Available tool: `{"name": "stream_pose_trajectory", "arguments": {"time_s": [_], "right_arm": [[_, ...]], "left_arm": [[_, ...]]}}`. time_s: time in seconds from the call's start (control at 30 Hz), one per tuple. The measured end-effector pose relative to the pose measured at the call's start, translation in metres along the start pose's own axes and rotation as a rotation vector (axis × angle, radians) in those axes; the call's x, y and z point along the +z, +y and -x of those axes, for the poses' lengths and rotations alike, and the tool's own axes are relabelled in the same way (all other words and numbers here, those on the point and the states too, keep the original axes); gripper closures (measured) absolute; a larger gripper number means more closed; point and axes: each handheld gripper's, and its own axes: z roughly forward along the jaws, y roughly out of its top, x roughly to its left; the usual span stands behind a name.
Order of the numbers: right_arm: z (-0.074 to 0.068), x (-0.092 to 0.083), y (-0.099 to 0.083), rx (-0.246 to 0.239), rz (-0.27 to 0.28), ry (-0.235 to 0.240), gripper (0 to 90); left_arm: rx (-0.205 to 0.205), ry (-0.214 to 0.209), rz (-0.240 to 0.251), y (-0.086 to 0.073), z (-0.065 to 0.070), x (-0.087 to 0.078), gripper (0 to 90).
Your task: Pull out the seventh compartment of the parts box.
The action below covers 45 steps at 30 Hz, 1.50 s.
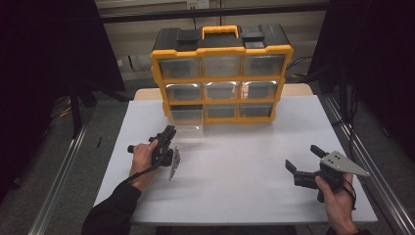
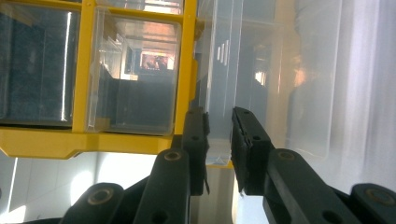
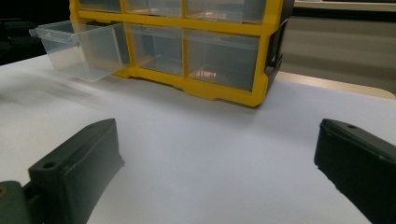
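White table (image 1: 235, 191) bearing a yellow drawer organizer (image 1: 222, 71).

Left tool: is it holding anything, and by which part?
Yes. The left tool is shut on the pulled-out clear drawer, gripping its front wall; the right tool is open, holding nothing.

Bare white table (image 1: 235, 181) before the yellow organizer (image 1: 221, 73), its bottom-left drawer (image 1: 186, 117) jutting out.

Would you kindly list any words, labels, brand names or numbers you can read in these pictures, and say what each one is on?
No text can be read in these pictures.
Yellow and black drawer cabinet: no readable brand or label on its frame or handle.
Clear pulled-out drawer: raised marks on its front, too faint to read.
Small pale patch on the wall behind the cabinet: too small to read.
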Motion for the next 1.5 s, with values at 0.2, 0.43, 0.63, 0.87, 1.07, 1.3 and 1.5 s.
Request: {"name": "stream_pose_trajectory", "arguments": {"time_s": [0.2,0.43,0.63,0.87,1.07,1.3,1.5], "right_arm": [[0.0,0.0,0.0,-0.002,-0.001,0.002,0.0],[0.0,0.0,0.0,0.003,-0.001,0.005,0.0],[0.0,0.0,0.0,0.005,-0.008,0.012,0.0],[0.0,0.0,0.0,0.001,-0.006,0.011,0.0],[0.0,0.0,0.0,0.002,-0.013,0.01,0.0],[0.0,0.0,0.0,0.003,-0.014,0.012,0.0],[0.0,0.0,0.0,0.006,-0.015,0.014,0.0]], "left_arm": [[-0.036,0.007,0.02,0.002,0.002,0.001,76.6],[-0.051,-0.009,-0.013,0.003,0.0,-0.002,72.2],[-0.144,-0.006,0.029,0.002,0.004,0.003,64.6],[-0.202,-0.038,0.006,0.003,0.0,0.002,51.2],[-0.272,-0.05,-0.004,0.002,0.0,0.004,40.1],[-0.473,-0.051,-0.021,0.003,-0.005,0.005,20.4],[-0.543,-0.027,-0.049,0.002,-0.008,0.007,15.3]]}}
